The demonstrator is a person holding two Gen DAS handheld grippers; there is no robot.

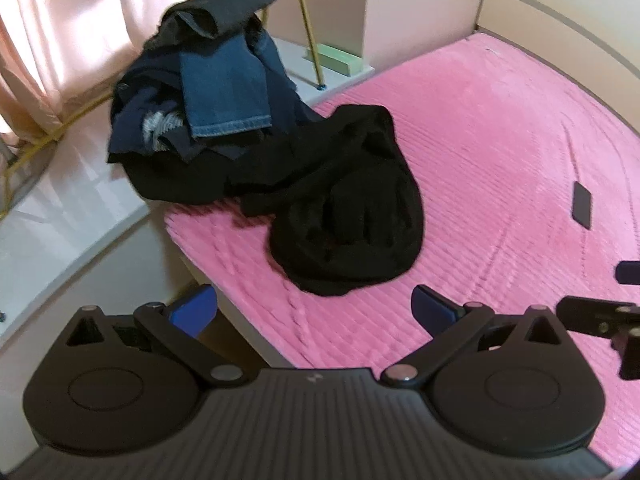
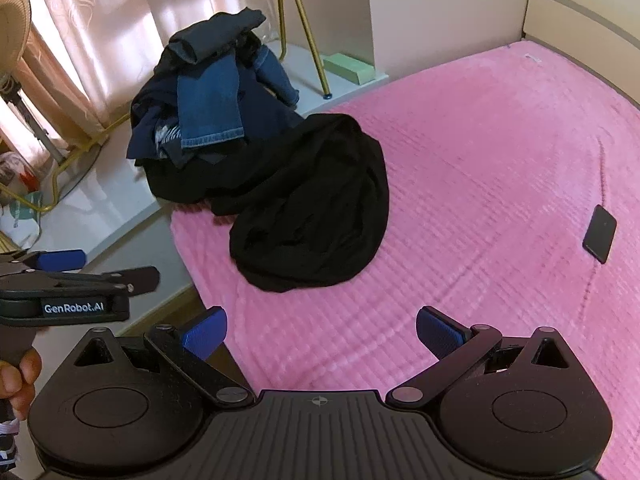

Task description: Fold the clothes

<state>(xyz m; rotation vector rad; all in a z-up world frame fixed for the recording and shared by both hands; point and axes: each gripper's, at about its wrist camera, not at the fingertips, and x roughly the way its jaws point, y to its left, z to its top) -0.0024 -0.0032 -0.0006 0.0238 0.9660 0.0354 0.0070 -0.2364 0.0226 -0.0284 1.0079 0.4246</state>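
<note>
Nearby, a phone (image 2: 600,239) lies right of the black garment (image 2: 316,216) on the bed (image 2: 480,160).

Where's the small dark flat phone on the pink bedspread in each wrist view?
Left wrist: the small dark flat phone lies at the right edge, mid-height, on the pink bedspread.
Right wrist: the phone lies far right, mid-height.
Shared landmark: the crumpled black garment, well left of the phone.

The bed (image 2: 500,160) wears a plush, ribbed pink cover, the black garment (image 2: 316,208) looks like soft matt cloth, the jeans (image 2: 210,108) are coarse blue denim with stitched hems, the phone (image 2: 599,233) is glossy, and the stand legs (image 2: 304,28) are shiny brass-coloured metal.
</note>
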